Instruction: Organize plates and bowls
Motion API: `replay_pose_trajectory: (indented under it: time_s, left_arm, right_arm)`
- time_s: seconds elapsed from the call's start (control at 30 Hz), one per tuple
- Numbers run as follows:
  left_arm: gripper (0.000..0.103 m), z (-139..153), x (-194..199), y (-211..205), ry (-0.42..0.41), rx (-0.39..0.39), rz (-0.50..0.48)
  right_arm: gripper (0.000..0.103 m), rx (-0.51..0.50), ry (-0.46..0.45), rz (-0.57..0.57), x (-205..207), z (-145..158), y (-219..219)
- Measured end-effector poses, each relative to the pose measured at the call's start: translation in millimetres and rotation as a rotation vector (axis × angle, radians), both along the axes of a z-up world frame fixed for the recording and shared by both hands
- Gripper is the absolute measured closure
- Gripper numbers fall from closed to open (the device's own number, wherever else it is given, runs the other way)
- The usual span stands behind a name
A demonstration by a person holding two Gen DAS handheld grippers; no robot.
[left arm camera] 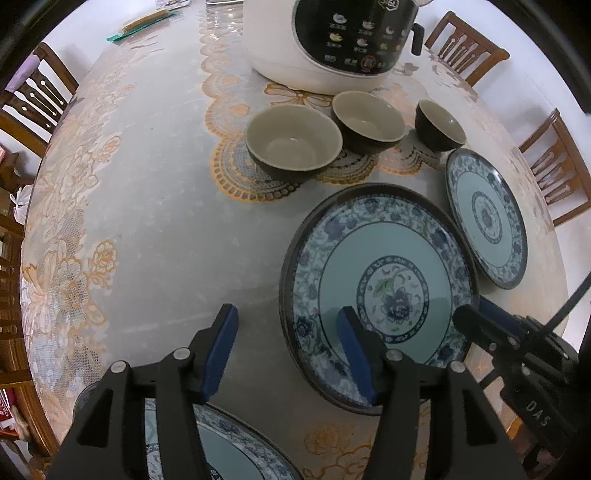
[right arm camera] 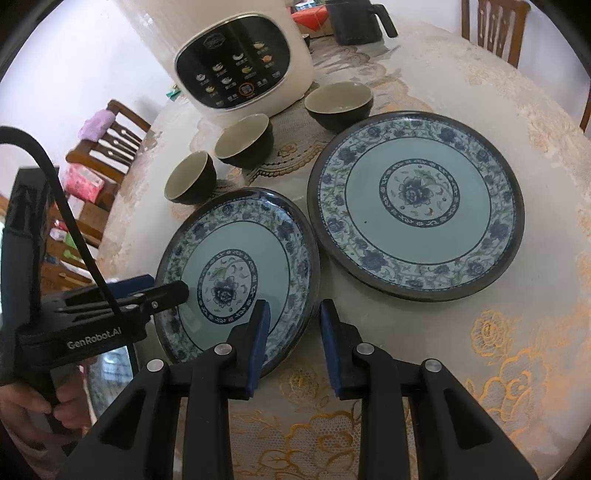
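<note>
Three blue floral plates lie on the table. In the left wrist view the middle plate (left arm camera: 376, 295) is ahead, a second plate (left arm camera: 487, 218) lies to its right, and a third plate (left arm camera: 229, 450) sits under my left gripper (left arm camera: 288, 350), which is open, its right finger over the middle plate's near-left rim. Three dark bowls (left arm camera: 293, 142) (left arm camera: 367, 120) (left arm camera: 439, 125) stand behind the plates. In the right wrist view my right gripper (right arm camera: 293, 347) is open, straddling the near-right rim of the middle plate (right arm camera: 236, 273); the larger-looking plate (right arm camera: 415, 206) lies to the right. The bowls (right arm camera: 190, 177) (right arm camera: 243, 138) (right arm camera: 338, 103) stand behind.
A white rice cooker (left arm camera: 332, 40) stands behind the bowls; it also shows in the right wrist view (right arm camera: 240, 59). A black kettle (right arm camera: 354, 18) is at the far back. Wooden chairs (left arm camera: 33, 96) (left arm camera: 557, 166) ring the round lace-covered table (left arm camera: 147, 184).
</note>
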State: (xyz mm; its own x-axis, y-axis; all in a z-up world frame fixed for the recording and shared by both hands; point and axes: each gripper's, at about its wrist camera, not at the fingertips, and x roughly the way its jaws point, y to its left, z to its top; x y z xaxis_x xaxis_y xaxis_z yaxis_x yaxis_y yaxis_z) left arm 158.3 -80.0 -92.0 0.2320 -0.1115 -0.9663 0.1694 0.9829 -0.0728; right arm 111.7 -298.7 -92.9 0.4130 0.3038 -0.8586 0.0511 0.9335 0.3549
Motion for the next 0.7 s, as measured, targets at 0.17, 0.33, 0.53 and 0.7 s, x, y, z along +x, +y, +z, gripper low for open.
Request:
replay_pose_trajectory:
  time_s: [0.17,0.33,0.53,0.7]
  left_arm:
    - [0.042,-0.7,0.2,-3.1,-0.009,-0.003,0.005]
    - [0.042,-1.1,-2.9,-2.3,-0.018,-0.004,0.002]
    - [0.042,-0.5,-5.8,0.0,-0.024,-0.006,-0.002]
    - [0.042,-0.6,-7.2,0.2,-0.034,-0.007,-0.002]
  right_arm:
    - [0.074,0.020,-0.006,0.004,0.9,-1.6,-3.6]
    - [0.074,0.081,-0.011,0.006,5.9,-5.2,-10.2]
    - [0.074,0.028,-0.025,0.045,6.3,-3.8,-1.7]
    - [0.082,-0.012,-0.047,0.056,4.3,-3.4,2.6]
